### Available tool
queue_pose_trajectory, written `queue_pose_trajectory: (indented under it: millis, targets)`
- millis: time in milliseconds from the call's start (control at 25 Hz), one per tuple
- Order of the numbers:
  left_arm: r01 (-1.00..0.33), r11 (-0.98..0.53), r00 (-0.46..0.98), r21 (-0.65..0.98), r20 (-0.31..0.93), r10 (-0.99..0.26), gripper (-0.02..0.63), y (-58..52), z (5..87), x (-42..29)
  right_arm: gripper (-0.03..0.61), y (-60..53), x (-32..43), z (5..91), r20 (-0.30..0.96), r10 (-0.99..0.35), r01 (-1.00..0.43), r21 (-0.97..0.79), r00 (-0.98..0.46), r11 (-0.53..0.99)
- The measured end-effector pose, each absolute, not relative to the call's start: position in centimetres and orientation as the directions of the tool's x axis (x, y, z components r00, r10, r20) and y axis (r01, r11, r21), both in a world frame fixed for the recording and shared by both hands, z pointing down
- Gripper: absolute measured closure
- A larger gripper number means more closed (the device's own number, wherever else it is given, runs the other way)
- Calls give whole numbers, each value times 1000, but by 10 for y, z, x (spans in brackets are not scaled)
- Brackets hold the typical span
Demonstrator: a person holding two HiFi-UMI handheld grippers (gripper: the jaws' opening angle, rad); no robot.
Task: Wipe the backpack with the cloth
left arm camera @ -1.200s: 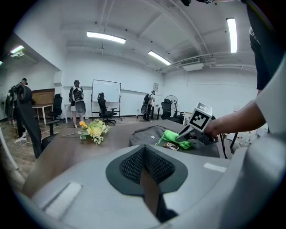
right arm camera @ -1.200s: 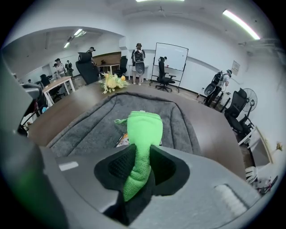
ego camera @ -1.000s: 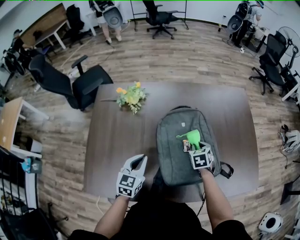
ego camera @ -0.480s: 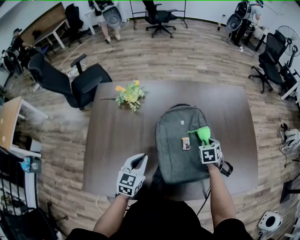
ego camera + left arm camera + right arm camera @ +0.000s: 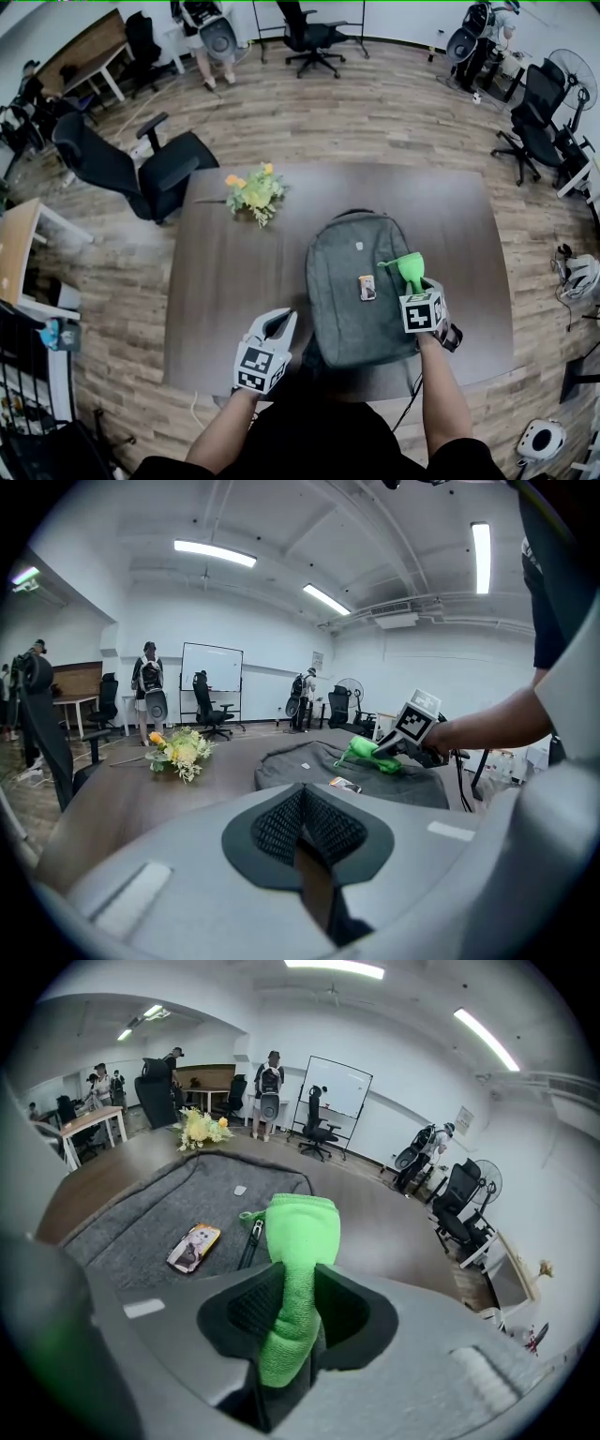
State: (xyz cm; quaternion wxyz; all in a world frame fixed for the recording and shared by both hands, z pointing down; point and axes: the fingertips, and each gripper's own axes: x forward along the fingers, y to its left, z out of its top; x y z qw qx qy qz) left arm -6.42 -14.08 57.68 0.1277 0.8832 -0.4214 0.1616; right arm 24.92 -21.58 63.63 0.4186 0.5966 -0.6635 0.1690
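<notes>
Pinching the cloth tight in the right gripper, on the backpack, ready for rubbing. Holding the left gripper closed and empty, off to the side.

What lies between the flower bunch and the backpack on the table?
Nothing: only bare brown table separates the flower bunch from the backpack, as the head view shows.

**Obscured detail**
Your right tool hides the lower end of the cloth. The picture on the small card lying on the backpack is too small to make out.
</notes>
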Motion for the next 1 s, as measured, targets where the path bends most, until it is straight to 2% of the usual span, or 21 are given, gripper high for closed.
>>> queue_pose_trajectory:
  millis: [160, 360, 560, 1000]
  targets:
    - [-778, -622, 603, 91, 387, -697, 595, -141, 575, -61, 474, -205, 229, 622, 746, -666, -940, 234, 9, 249]
    - [-773, -628, 608, 90, 385, -694, 595, -142, 577, -60, 474, -191, 178, 605, 732, -677, -906, 231, -78, 355]
    - [-770, -633, 613, 85, 375, -695, 595, -145, 571, -61, 474, -178, 131, 594, 708, -683, -916, 131, -182, 379]
    - [-744, -662, 644, 85, 356, -678, 595, -140, 565, -76, 476, -121, 39, 611, 755, -559, -892, -74, -343, 446]
